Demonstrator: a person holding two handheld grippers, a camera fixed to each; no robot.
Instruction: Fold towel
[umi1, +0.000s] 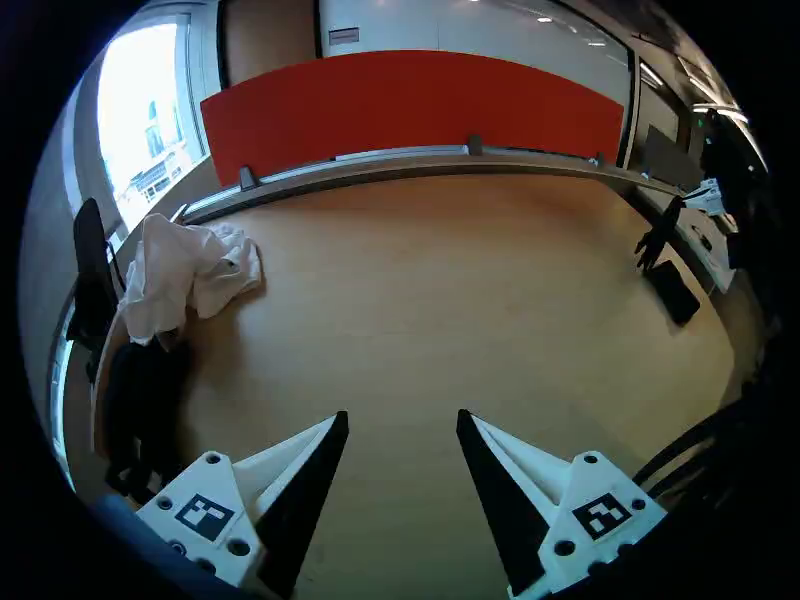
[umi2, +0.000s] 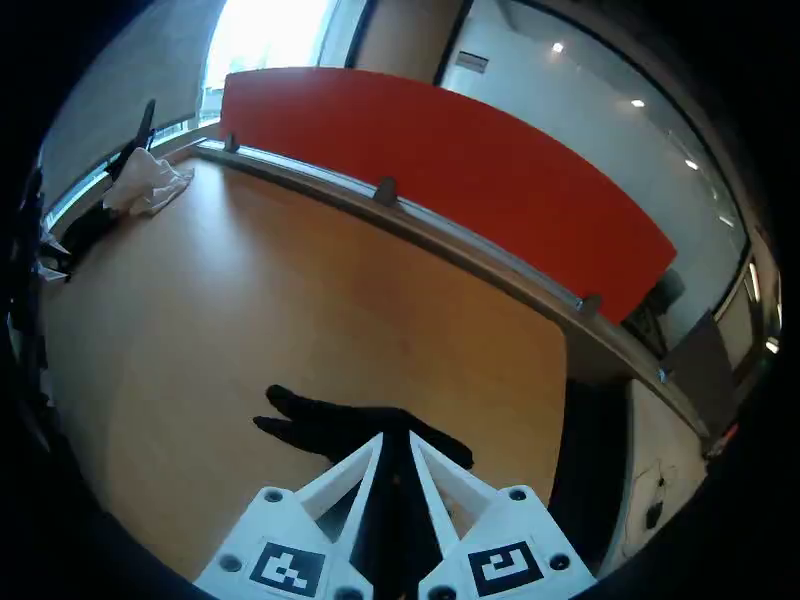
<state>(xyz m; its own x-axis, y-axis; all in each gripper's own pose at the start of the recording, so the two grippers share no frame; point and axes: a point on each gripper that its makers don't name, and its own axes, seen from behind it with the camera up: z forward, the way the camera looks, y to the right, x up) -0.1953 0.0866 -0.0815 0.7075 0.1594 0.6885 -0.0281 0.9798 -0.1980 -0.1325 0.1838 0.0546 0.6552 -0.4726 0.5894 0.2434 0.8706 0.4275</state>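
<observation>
Crumpled white cloth towel (umi1: 190, 270) (umi2: 148, 180) heaped at the far corner of a pale wooden desk (umi1: 450, 300), not yet grasped
The left tool (umi1: 401, 415) gapes wide, empty; the right tool (umi2: 395, 438) is narrow over a black glove-shaped thing (umi2: 320, 425), grip unclear. Probably best: bring both to the towel and spread it flat before folding

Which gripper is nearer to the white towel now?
Left. The towel lies ahead-left of the left gripper; the right gripper sees it small, far across the table.

Wooden table (umi1: 430, 300): crumpled white towel (umi1: 190, 270) far-left corner, black glove (umi2: 340, 425) opposite end.
</observation>
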